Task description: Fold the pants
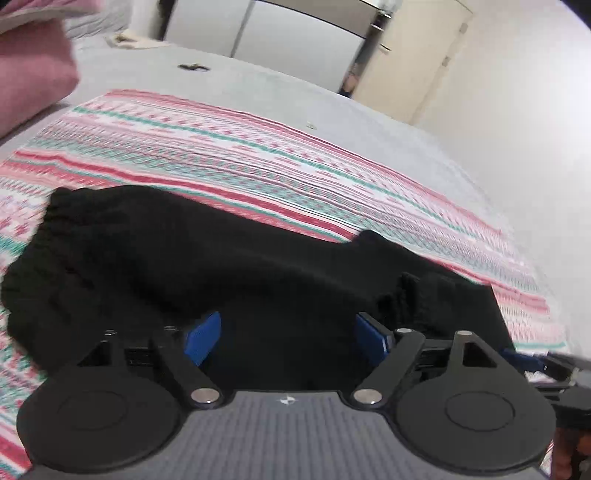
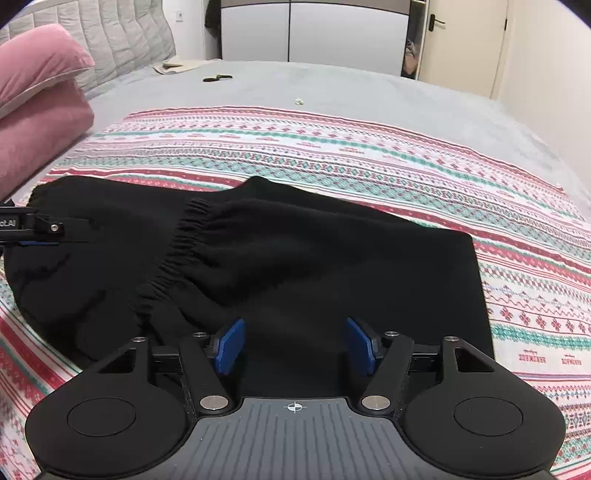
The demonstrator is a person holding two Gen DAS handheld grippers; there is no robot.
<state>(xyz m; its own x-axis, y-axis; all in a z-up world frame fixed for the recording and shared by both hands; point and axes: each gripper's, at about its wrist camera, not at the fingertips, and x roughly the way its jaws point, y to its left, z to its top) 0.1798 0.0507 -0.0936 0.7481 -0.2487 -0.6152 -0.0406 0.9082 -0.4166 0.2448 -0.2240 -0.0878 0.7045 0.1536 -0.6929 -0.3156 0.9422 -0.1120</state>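
Observation:
Black pants (image 2: 295, 251) lie folded on a striped pink, white and green blanket (image 2: 332, 155) on the bed; an elastic cuffed edge (image 2: 173, 251) rests on top of the lower layer. My right gripper (image 2: 295, 345) hovers over the near edge of the pants, blue pads (image 2: 231, 345) apart, nothing between them. In the left wrist view the pants (image 1: 184, 258) fill the foreground and my left gripper (image 1: 286, 339) stands wide open above them, pads clear of the cloth. The left gripper's side (image 2: 40, 229) shows at the left edge of the right wrist view.
Pink pillows (image 2: 40, 96) sit at the left by a grey padded headboard (image 2: 118, 33). A small dark object (image 2: 217, 78) and a tiny pale speck (image 2: 298, 100) lie on the grey sheet (image 2: 332, 88). A wardrobe (image 2: 314, 29) and door (image 2: 461, 40) stand beyond.

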